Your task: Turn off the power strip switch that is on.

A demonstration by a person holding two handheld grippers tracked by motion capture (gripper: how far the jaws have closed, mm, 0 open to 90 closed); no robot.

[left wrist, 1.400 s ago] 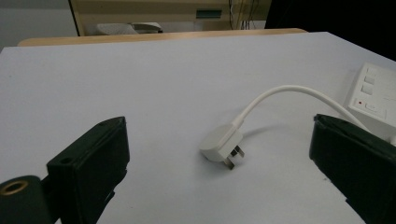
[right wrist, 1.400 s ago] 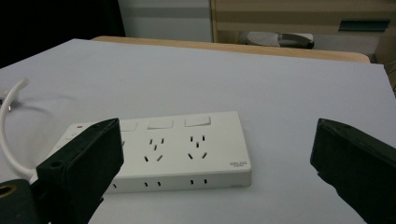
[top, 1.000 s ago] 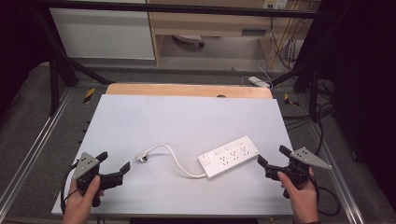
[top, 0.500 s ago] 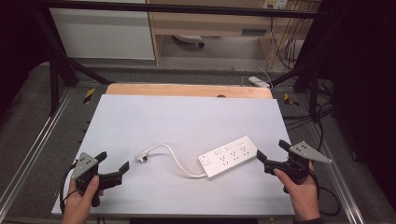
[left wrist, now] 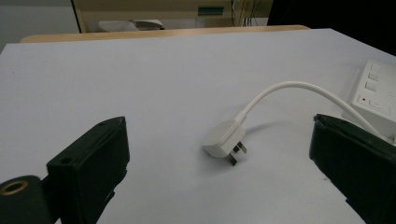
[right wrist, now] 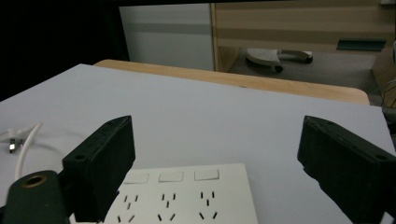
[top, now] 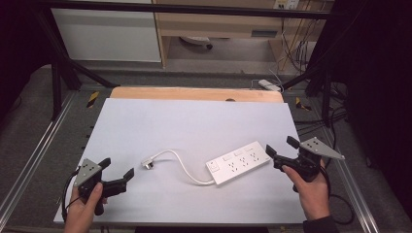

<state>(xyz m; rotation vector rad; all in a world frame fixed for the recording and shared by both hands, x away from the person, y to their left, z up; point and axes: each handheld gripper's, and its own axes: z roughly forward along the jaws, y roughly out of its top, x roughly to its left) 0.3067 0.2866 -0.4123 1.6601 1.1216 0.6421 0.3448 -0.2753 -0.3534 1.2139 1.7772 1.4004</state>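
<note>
A white power strip (top: 238, 163) lies at the right of the white table top (top: 194, 121). Its cable (top: 182, 165) arcs left to a white plug (top: 148, 164) lying on its side. My right gripper (top: 281, 146) is open just off the strip's right end, jaws pointing at it. The right gripper view has the strip (right wrist: 187, 196) low between the jaws, its sockets and switches facing up. My left gripper (top: 116, 167) is open at the front left, a short way from the plug. In the left gripper view the plug (left wrist: 224, 142) lies ahead between the jaws, prongs toward me.
A wooden strip (top: 194, 93) borders the table's far edge. Metal rails (top: 43, 141) run along both sides. Beyond on the floor are a cabinet (top: 107, 34), a shelf unit, cables and another small power strip (top: 269, 85).
My right gripper has crept forward and left, closer to the strip's right end. The left gripper, strip and plug have stayed put.
</note>
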